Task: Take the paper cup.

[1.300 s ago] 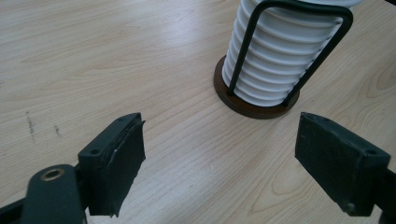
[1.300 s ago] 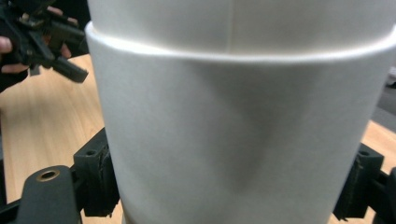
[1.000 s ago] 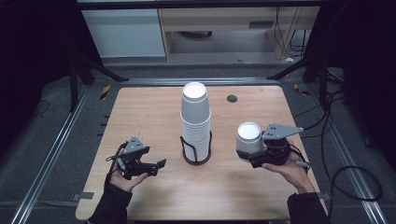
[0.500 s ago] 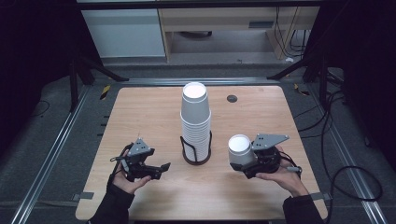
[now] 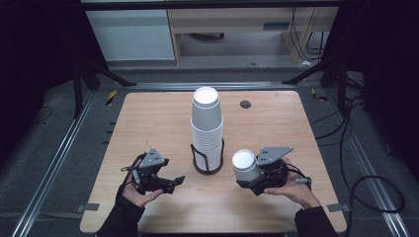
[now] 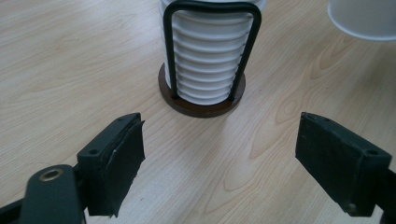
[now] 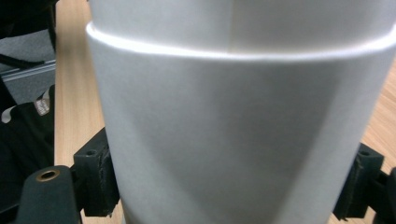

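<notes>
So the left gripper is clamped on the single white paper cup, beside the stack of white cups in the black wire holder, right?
Not the left. The right gripper is clamped on the single white paper cup, as the high view shows, beside the stack of white cups in the black wire holder.

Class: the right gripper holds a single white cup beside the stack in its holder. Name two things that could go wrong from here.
1. The right gripper squeezes the thin cup from both sides; it may dent.
2. The cup hangs close to the stack, which rises well above its wire holder; a sideways bump might topple the upper cups.
</notes>
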`<action>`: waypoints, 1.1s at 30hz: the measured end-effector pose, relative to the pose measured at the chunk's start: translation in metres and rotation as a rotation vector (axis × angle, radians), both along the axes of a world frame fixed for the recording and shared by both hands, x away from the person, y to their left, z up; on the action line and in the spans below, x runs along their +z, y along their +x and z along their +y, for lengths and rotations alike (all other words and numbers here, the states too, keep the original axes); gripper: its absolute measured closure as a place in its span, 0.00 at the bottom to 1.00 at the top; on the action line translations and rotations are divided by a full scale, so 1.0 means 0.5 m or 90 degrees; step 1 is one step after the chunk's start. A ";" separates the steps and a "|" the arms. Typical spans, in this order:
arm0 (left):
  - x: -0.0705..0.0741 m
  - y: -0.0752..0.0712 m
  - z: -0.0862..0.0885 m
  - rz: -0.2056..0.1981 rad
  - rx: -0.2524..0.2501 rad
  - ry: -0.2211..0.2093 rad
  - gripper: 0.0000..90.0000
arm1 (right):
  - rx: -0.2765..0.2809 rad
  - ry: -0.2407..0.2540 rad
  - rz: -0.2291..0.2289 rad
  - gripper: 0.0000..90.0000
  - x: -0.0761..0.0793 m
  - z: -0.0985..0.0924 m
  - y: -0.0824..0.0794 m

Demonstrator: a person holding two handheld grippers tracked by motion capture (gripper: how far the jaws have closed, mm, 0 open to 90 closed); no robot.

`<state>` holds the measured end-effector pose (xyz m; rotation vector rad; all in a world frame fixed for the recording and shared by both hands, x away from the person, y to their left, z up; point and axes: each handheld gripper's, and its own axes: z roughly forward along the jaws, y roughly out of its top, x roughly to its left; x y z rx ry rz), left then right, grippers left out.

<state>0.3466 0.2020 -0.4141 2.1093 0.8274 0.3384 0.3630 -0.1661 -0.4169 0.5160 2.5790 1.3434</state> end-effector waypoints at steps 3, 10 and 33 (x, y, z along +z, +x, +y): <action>0.003 -0.003 -0.005 -0.001 -0.008 0.000 0.16 | 0.012 -0.008 0.001 0.18 -0.001 0.008 -0.002; 0.010 -0.008 -0.016 -0.002 -0.029 0.001 0.16 | 0.035 -0.015 0.004 0.18 -0.004 0.025 -0.001; 0.026 -0.017 -0.060 0.004 -0.095 -0.012 0.15 | 0.100 -0.061 0.005 0.18 -0.003 0.088 0.005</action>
